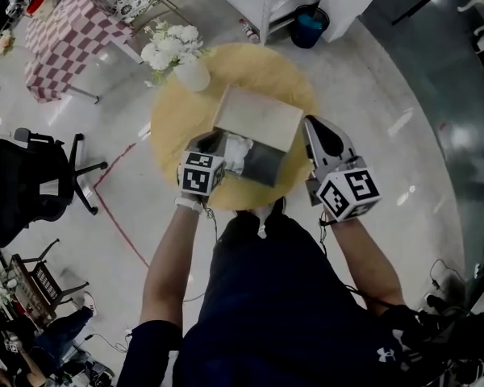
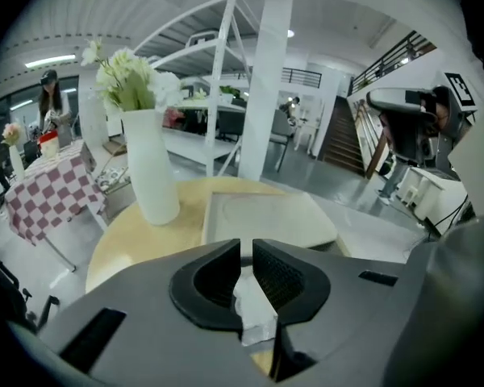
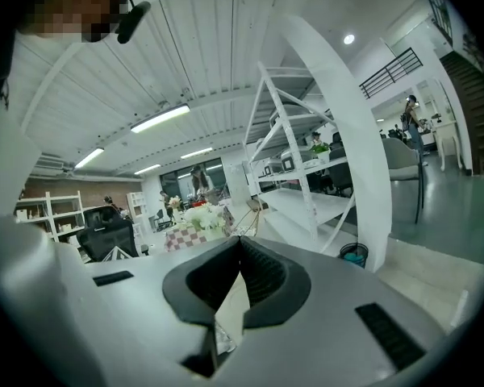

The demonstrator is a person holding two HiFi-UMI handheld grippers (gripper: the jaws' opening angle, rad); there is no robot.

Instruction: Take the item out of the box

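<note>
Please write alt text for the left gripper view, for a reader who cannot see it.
The left gripper has its jaws closed on a crumpled white item. Behind it, on a round yellow table, stand a pale box and a white vase of white flowers.

box (image 1: 256, 118) on table (image 1: 171, 131) | vase (image 1: 194, 76) behind box, left | item (image 1: 238, 152) in box, left end
</note>
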